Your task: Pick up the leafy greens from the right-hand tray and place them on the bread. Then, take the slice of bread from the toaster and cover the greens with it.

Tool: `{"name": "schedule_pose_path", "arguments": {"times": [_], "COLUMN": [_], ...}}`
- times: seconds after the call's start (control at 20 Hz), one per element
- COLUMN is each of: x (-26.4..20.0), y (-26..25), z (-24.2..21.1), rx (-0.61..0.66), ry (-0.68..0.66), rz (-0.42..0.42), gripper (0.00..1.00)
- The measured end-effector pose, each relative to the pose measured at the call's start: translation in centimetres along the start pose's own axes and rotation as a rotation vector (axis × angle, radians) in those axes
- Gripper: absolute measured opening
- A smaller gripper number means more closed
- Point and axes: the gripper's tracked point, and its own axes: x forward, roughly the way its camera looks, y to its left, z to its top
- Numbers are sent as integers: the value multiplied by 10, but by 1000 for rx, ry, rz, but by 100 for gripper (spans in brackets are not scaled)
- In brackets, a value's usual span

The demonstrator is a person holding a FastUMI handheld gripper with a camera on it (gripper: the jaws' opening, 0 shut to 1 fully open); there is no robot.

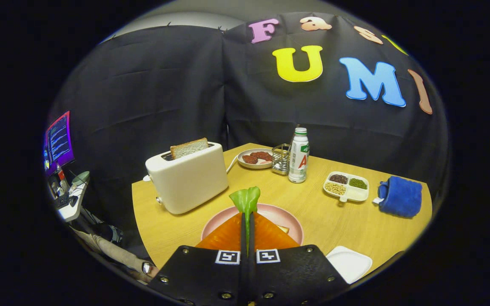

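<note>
The gripper (248,214) has its two fingers pressed together on the leafy greens (246,199), whose top fans out just above the fingertips. Right under and ahead of the fingers sits a pink plate (289,221); a small corner of bread (284,229) peeks out on it beside the right finger, the rest hidden behind the fingers.

Taking the fingertips as the clock's centre, the white toaster (187,178) stands at about ten o'clock, close beside the plate's rim but apart from it, with a slice of bread (189,148) poking up from its slot. At twelve to one o'clock, farther back on the wooden table (334,221), is a round plate (245,163) holding dark red slices of meat (257,157). Just beside it stands a small wire holder (280,159), and touching or nearly touching that, a white bottle (299,155) with a green cap, upright.

At two o'clock lies a white divided dish (347,195): dark beans in one compartment, green ones in the next, pale yellow ones in the nearer. Beyond it at three o'clock rests a rolled blue towel (400,196). At four o'clock, near the table's edge, is a white tray (349,263), bare on the part that shows.

Nothing stands between the fingers and the pink plate; the toaster is the nearest tall thing
</note>
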Motion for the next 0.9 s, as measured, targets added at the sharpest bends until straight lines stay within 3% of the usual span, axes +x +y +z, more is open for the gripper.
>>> {"name": "schedule_pose_path", "arguments": {"times": [0.4,0.9], "x": [47,71], "y": [13,-15], "z": [-13,-38], "rx": [69,21], "ry": [58,126], "rz": [45,-51], "gripper": [0,2]}}
